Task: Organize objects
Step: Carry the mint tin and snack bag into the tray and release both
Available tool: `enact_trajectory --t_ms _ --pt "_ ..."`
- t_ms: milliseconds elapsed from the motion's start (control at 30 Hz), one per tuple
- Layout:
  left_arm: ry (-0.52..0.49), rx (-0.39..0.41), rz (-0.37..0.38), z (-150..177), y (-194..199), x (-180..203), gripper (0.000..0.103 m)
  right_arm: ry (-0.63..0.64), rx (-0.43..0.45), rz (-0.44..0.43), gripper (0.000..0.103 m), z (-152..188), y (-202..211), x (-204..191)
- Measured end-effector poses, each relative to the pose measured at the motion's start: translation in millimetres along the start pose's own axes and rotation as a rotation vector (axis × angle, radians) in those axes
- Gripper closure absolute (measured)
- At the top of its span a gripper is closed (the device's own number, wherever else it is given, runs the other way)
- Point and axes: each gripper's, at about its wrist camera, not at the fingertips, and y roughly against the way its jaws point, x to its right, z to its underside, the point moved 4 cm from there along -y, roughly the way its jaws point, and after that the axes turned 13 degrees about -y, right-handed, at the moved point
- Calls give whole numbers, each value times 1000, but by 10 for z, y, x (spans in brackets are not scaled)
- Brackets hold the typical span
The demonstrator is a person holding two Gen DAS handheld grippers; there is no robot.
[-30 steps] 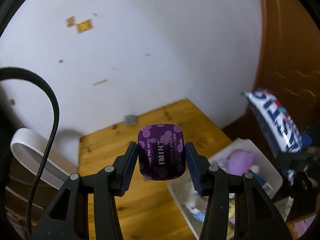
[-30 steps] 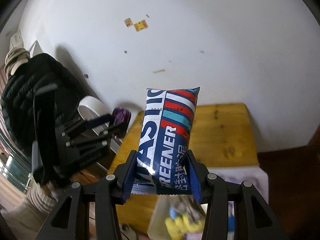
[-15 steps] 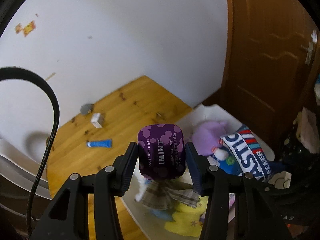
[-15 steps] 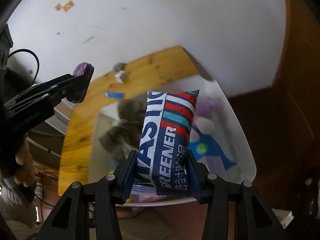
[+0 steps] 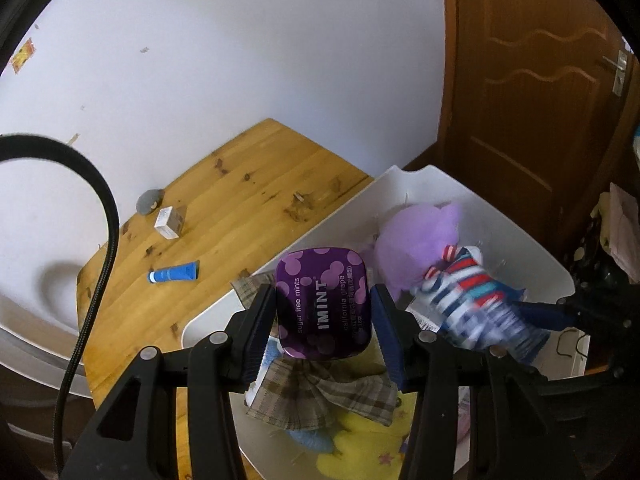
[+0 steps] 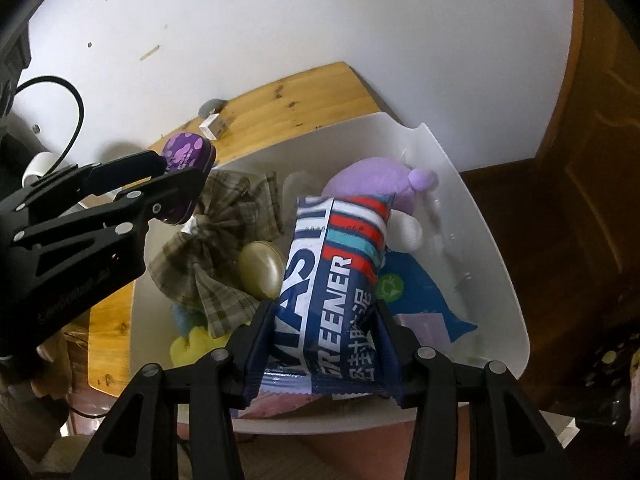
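My left gripper is shut on a purple I'MINT mint tin and holds it over the left part of a white bin. It also shows in the right wrist view with the tin. My right gripper is shut on a blue, white and red striped packet, held above the bin. The packet looks blurred in the left wrist view.
The bin holds a purple plush, a plaid bow, a gold egg-shaped case, a blue bag and a yellow toy. On the wooden table lie a blue tube, a small box and a grey stone. A brown door stands at the right.
Both grippers have swung down from facing the wall to hang over the bin, each still holding its object. The packet has come lower over the bin's contents.
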Motion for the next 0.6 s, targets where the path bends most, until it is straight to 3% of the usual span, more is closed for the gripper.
enact_trajectory --t_ms 100,167,333,600 --pt "-3 -7 8 3 -42 19 50 3 -9 1 50 8 -12 6" --pt "-12 6 -10 -10 -24 27 50 2 -2 1 42 -8 -8 16" --pt "-15 26 -21 -37 18 16 43 5 13 -5 41 -37 -4 1" --pt "4 16 -3 -5 -21 -17 42 4 18 -22 41 -30 15 -8"
